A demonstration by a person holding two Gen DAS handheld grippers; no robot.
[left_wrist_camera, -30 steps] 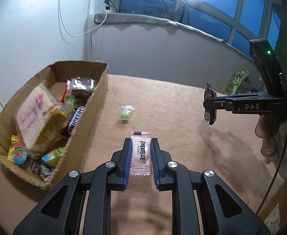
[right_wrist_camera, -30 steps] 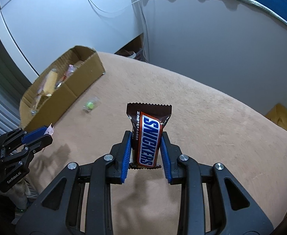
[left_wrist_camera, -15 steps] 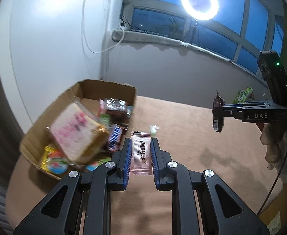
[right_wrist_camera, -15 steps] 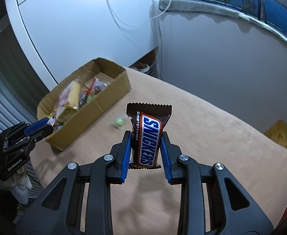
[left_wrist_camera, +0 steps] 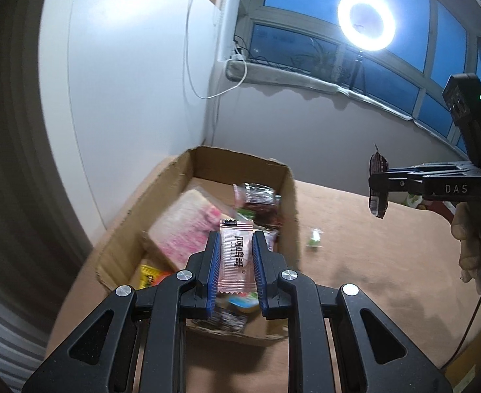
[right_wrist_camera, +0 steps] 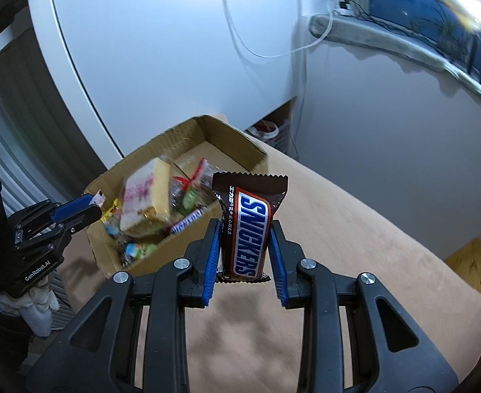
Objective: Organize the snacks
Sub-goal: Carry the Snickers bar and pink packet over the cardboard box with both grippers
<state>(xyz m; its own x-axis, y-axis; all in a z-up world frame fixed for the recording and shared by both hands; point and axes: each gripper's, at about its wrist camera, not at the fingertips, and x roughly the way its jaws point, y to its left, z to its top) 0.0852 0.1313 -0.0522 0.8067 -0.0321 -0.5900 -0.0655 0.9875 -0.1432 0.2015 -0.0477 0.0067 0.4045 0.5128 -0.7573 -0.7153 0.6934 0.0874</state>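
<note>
Fingers of the left gripper [left_wrist_camera: 236,262] were closed almost fully on a thin pink candy sachet [left_wrist_camera: 235,255], and both blue pads pressed on its long edges. The sachet stood upright between them, with its serrated lower edge below the pads and its top edge above the fingertips. In the left wrist view the sachet was seen over the open cardboard box [left_wrist_camera: 289,196], above the near half of it.

Fingers of the right gripper [right_wrist_camera: 244,229] were closed on a Snickers bar [right_wrist_camera: 248,226], wider apart than the left ones because the bar is thicker. The 2 blue pads touched the sides of its lower half, and the upper half stood free above the fingertips, upright with the name reading along its length. The bar was held above the tan table [right_wrist_camera: 355,245], just beside the right wall of the box, not over the inside.

The box lay on the table near the white wall. Inside it were several snacks: a wrapped pink and yellow cake [right_wrist_camera: 147,196], a dark red packet [left_wrist_camera: 260,198], and small colourful packets at the near end, blurred. 1 small green candy [left_wrist_camera: 314,237] lay on the table just right of the box. A gloved hand [left_wrist_camera: 473,242] held the right gripper's handle. A ring light [left_wrist_camera: 366,22] shone by the window.
</note>
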